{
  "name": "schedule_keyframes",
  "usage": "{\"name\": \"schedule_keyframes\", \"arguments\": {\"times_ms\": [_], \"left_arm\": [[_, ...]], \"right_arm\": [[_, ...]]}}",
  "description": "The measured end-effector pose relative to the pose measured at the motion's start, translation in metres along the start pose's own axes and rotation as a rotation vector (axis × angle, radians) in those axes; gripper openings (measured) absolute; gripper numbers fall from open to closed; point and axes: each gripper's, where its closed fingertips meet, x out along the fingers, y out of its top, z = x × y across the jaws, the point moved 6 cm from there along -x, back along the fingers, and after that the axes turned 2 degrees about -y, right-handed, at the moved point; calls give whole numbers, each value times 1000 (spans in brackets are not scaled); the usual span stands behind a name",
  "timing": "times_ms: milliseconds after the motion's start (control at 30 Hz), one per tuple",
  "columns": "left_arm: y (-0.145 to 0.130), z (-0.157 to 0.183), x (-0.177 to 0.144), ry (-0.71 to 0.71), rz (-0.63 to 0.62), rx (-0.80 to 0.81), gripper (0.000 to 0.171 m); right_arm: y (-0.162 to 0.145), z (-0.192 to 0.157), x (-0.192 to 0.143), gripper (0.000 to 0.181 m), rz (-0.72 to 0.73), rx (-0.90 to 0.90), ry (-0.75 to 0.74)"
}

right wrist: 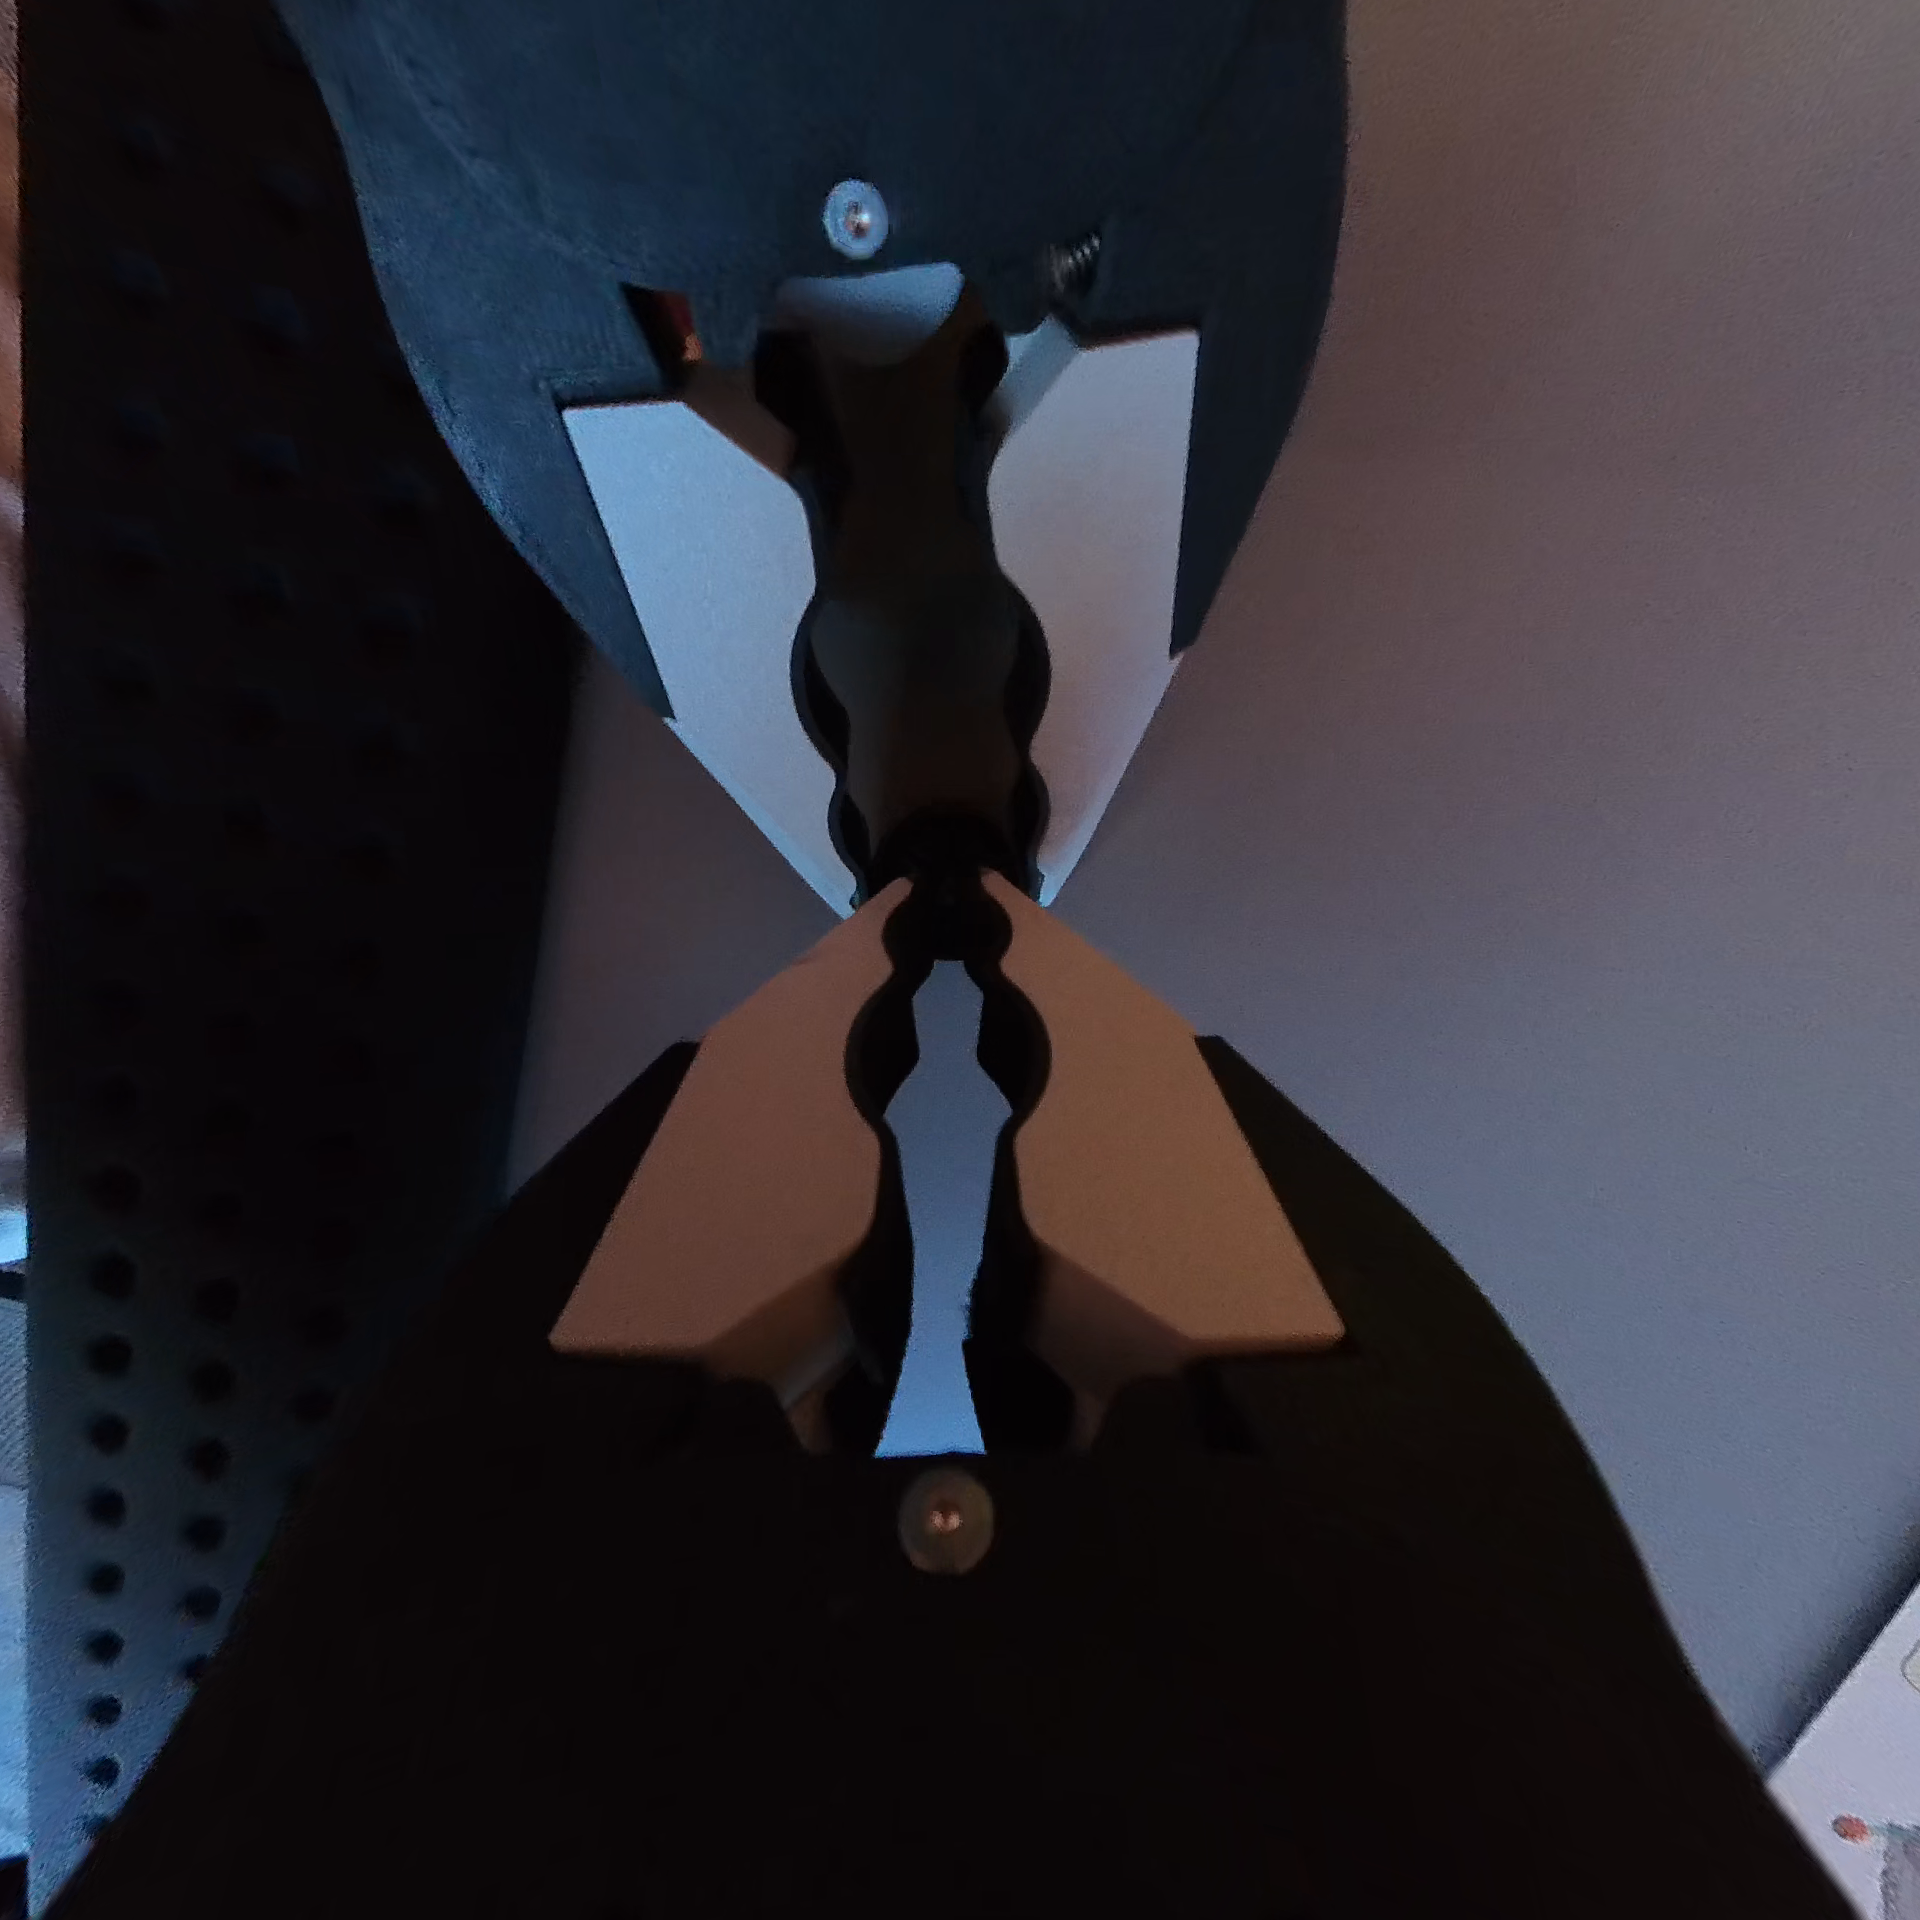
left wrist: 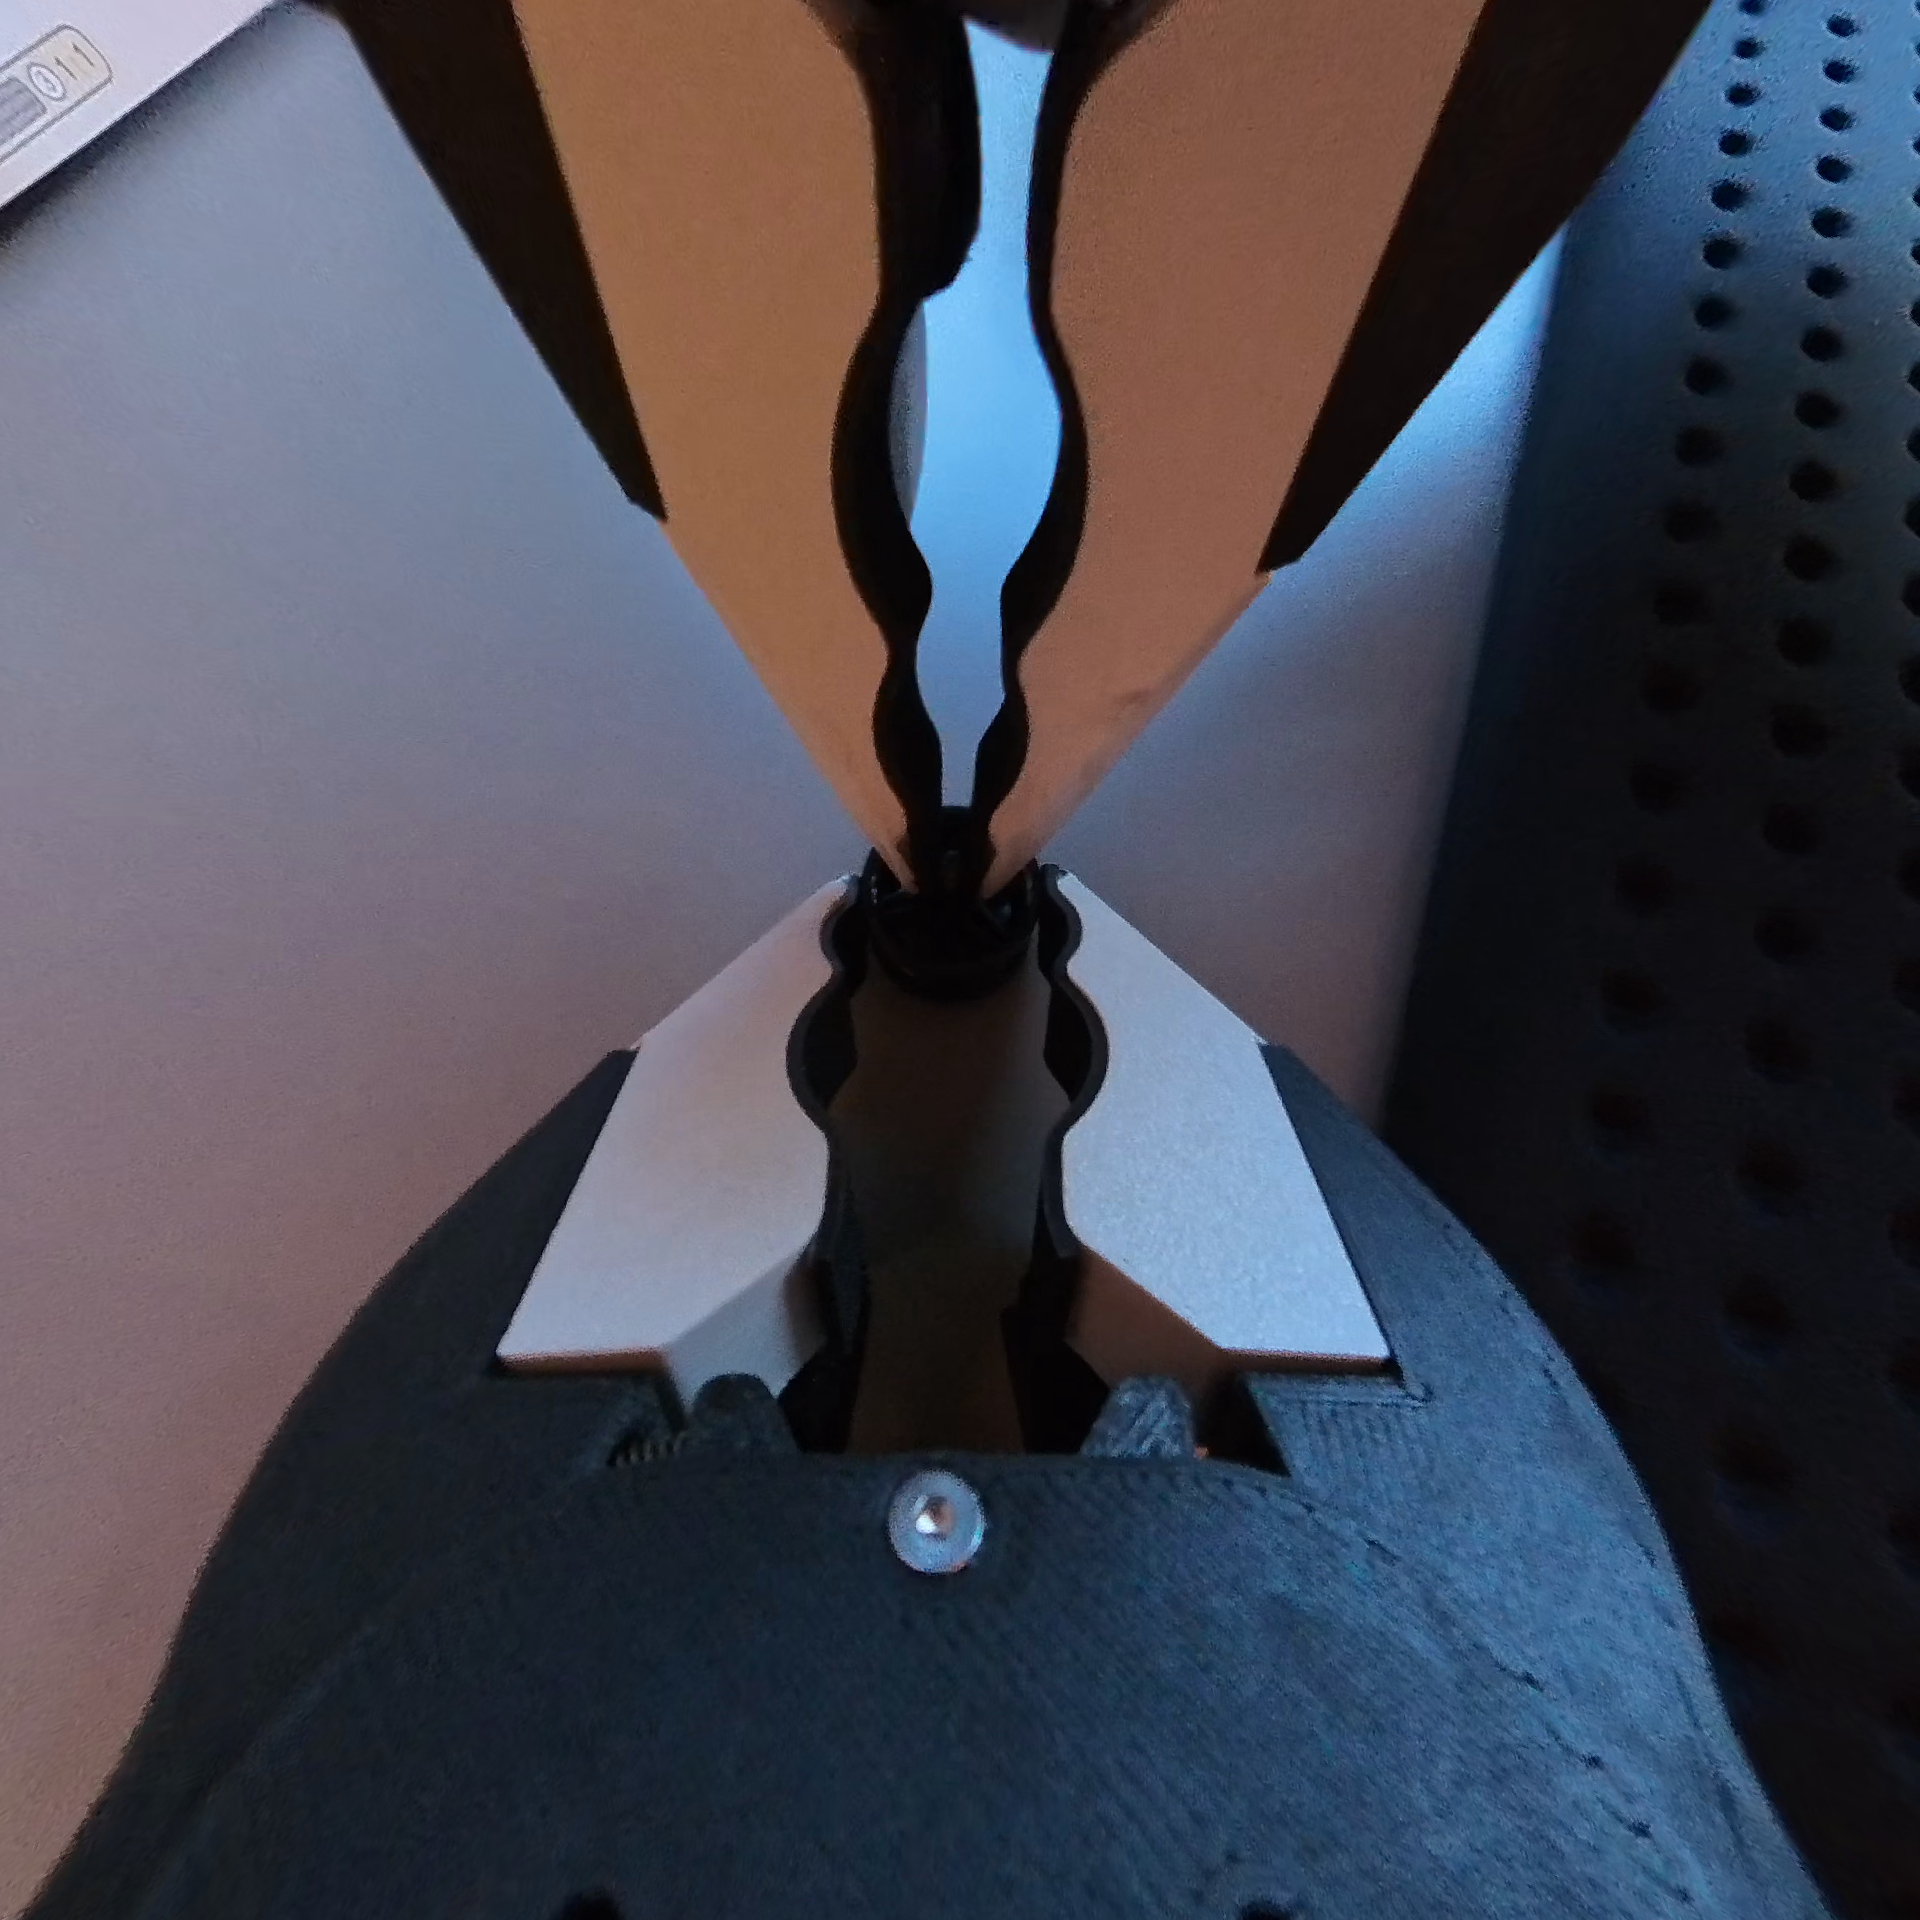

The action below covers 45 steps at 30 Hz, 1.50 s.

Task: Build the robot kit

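**Two grippers tip to tip on one small black cap**

Left wrist view, left to right. A pale box (left wrist: 62,94) sits in the top-left corner. It carries a small label with a few printed characters, partly cut off by the frame, and no brand mark is legible. A plain pale surface (left wrist: 312,623) fills the background.

At centre, the left gripper (left wrist: 951,896) has its fingers narrow. A brownish tube (left wrist: 935,1195) seems to lie lengthwise between them, though it is dim. A black ribbed cap (left wrist: 951,940) sits at the tube's end, right between the fingertips. The right gripper (left wrist: 951,831) comes in from the top, with its tips drawn nearly together and nipping the same cap. A dark perforated panel (left wrist: 1714,727) stands at the right edge.

Right wrist view, left to right. The panel (right wrist: 208,831) is on the left. At centre, the right gripper (right wrist: 940,920) is pinched narrow on the cap (right wrist: 935,847). The left gripper (right wrist: 940,878) faces it and clamps the tube (right wrist: 904,623). A white item (right wrist: 1860,1787) with tiny marks sits in the bottom-right corner, and the marks are too small to read.

Handling, as a judgement:
- The piece looks small, light and rigid.
- The ribs on the cap should give grip.
- The tube looks smooth and may slip or turn between the fingers.
- The best hold is probably the tube body in the scalloped finger notches, with fingertips on the ribbed ring.
- The hold on the cap is shallow, so it could pop out.
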Motion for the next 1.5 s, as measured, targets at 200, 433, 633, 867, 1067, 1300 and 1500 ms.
{"name": "schedule_keyframes", "arguments": {"times_ms": [200,433,633,867,1067,1300,1500], "left_arm": [[-1,0,-1,-6,-4,-16,32],[-2,-1,-1,-4,-5,-15,32],[-6,-11,-13,-43,39,-155,32],[18,-11,-47,-488,369,-525,31],[29,5,-50,-727,391,-604,31],[36,16,-36,-861,346,-672,31],[35,5,-53,-768,485,-627,44]], "right_arm": [[3,-1,2,5,-20,-33,3],[-2,0,2,5,116,45,4],[-10,11,-27,42,625,163,-119],[-24,-27,-59,62,829,-115,-405],[-8,-52,-53,51,756,-327,-538],[-15,-54,-52,22,739,-277,-423],[-19,-45,-68,22,876,-143,-361]]}}
